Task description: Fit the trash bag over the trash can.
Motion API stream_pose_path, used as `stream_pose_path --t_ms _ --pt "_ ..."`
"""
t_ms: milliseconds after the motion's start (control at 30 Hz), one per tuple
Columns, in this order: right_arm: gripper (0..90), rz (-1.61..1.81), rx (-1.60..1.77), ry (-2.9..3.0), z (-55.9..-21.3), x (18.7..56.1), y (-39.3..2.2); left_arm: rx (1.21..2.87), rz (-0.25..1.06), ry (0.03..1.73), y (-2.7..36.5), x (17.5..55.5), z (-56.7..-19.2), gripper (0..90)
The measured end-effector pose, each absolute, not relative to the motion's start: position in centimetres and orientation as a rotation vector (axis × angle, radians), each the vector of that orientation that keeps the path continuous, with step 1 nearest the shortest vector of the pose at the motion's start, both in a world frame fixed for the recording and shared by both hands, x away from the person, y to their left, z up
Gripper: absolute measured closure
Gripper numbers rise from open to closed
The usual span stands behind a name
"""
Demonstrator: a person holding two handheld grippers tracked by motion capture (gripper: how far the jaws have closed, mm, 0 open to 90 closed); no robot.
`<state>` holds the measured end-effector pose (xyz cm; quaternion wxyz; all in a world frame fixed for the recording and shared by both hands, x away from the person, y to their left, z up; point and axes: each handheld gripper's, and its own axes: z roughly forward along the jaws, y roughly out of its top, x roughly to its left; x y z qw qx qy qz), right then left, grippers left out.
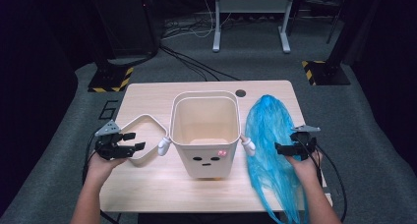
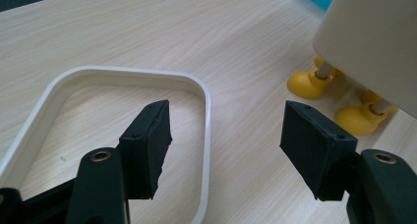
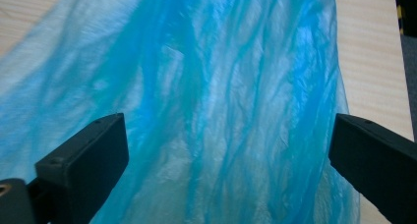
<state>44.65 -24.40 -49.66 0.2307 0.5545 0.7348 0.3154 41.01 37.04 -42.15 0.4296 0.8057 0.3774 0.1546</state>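
— Right gripper (image 1: 284,149) jaws wide over thin crinkled blue plastic bag (image 3: 206,101), lying on counter (image 1: 147,94) beside cream bin (image 1: 205,130).
— Light, limp, slippery; pinch bunched folds. Left gripper (image 1: 132,141) jaws parted, empty.

The table (image 1: 147,94) is pale wood-grain with a smooth, matt face. At its 3 o'clock side the blue bag (image 1: 268,135) is thin, crinkled, glossy plastic film. The cream bin (image 1: 204,157) at centre and the loose rim (image 2: 204,101) at 9 o'clock look like smooth matt plastic. The yellow feet (image 2: 307,84) are glossy, perhaps rubber.
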Motion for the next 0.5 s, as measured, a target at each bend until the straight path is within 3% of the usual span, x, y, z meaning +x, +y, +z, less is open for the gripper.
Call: stream_pose_path --t_ms 500 --pt "0.0 0.859 1.622 2.088 -51.8 45.5 -24.7 2.009 0.385 0.951 37.2 40.9 -42.2 35.5"
